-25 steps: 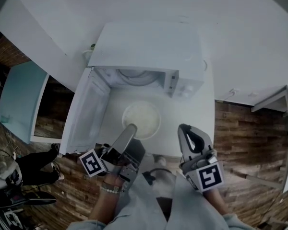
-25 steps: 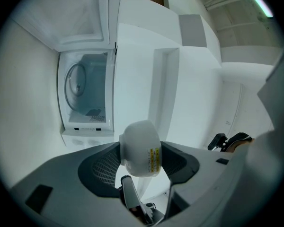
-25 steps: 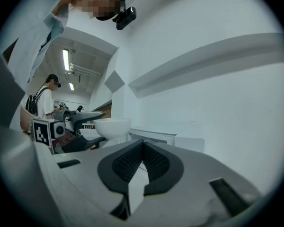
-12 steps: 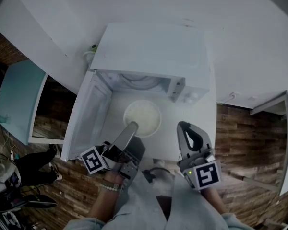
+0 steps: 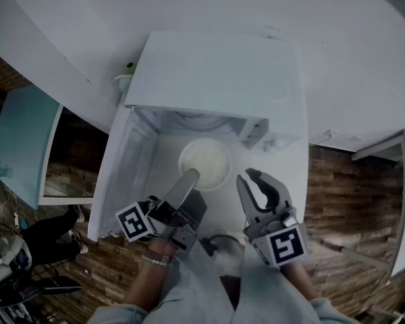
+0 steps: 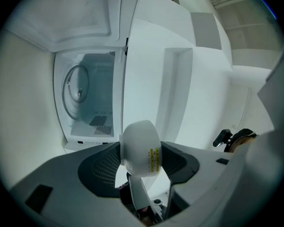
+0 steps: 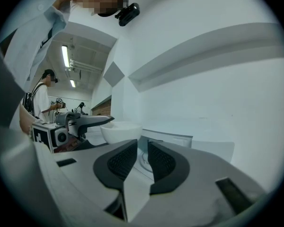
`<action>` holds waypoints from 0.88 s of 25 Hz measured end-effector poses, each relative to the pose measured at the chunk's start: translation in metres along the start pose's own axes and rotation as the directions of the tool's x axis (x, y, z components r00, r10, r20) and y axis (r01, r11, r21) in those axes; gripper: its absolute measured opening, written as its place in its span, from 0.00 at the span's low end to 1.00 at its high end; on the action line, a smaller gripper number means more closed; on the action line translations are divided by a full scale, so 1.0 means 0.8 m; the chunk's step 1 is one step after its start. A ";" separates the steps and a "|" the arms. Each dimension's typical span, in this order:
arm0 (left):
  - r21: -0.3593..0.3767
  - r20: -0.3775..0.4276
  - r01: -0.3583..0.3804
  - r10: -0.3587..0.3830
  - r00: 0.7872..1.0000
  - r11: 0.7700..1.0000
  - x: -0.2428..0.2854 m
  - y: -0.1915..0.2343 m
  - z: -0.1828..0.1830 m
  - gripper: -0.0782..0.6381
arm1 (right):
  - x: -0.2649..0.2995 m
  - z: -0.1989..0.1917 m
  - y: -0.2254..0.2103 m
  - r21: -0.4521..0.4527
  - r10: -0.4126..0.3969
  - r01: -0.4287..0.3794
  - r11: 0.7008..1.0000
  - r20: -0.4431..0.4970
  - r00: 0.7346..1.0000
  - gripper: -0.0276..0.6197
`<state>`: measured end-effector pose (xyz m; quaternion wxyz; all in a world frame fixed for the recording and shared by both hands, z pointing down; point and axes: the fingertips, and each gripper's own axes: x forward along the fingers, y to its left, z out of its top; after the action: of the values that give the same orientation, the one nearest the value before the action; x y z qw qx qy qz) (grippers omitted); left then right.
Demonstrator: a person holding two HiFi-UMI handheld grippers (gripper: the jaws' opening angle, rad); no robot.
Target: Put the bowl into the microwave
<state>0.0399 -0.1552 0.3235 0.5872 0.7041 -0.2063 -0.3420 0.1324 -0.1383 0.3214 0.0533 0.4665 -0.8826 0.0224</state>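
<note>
The white microwave [image 5: 216, 73] stands with its door [image 5: 125, 167] swung open to the left. Its cavity [image 6: 92, 98] and glass turntable [image 6: 75, 89] show in the left gripper view. The white bowl [image 5: 204, 164] hangs just in front of the opening. My left gripper [image 5: 191, 177] is shut on the bowl's rim. From that gripper's own camera the bowl [image 6: 141, 148] fills the space between the jaws. My right gripper [image 5: 248, 177] is to the bowl's right and its jaws are opening, with nothing between them. In the right gripper view the bowl [image 7: 120, 130] sits beyond its jaws.
The microwave stands on a white counter [image 5: 263, 164] against a white wall. A small green object [image 5: 129, 66] sits behind the microwave's left corner. A teal cabinet [image 5: 20, 140] is at far left, over wood flooring [image 5: 337, 181]. A person [image 7: 40, 103] stands in the background.
My right gripper's jaws have parted and it has shifted left toward the bowl. The left gripper has carried the bowl slightly closer to the microwave opening.
</note>
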 end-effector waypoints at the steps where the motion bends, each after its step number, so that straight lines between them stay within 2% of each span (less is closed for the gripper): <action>1: -0.002 -0.002 -0.003 0.003 1.000 1.000 0.002 0.003 0.003 0.45 | 0.005 -0.001 0.002 -0.007 0.009 -0.009 1.000 -0.005 1.000 0.17; 7: -0.021 -0.015 -0.020 0.020 1.000 1.000 0.014 0.020 0.022 0.45 | 0.031 -0.011 0.013 -0.062 0.046 -0.049 0.997 -0.048 0.998 0.27; 16: -0.035 -0.034 -0.042 0.041 0.999 0.999 0.027 0.042 0.038 0.45 | 0.069 -0.030 0.024 0.018 0.094 -0.093 0.996 -0.082 0.992 0.43; 22: -0.044 -0.028 -0.061 0.060 0.998 0.997 0.026 0.056 0.050 0.45 | 0.086 -0.039 0.028 0.040 0.117 -0.114 0.993 -0.091 0.989 0.47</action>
<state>0.0303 -0.2070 0.3591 0.6156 0.6885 -0.2121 -0.3192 0.0782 -0.1793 0.3603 0.0848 0.4138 -0.9043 0.0627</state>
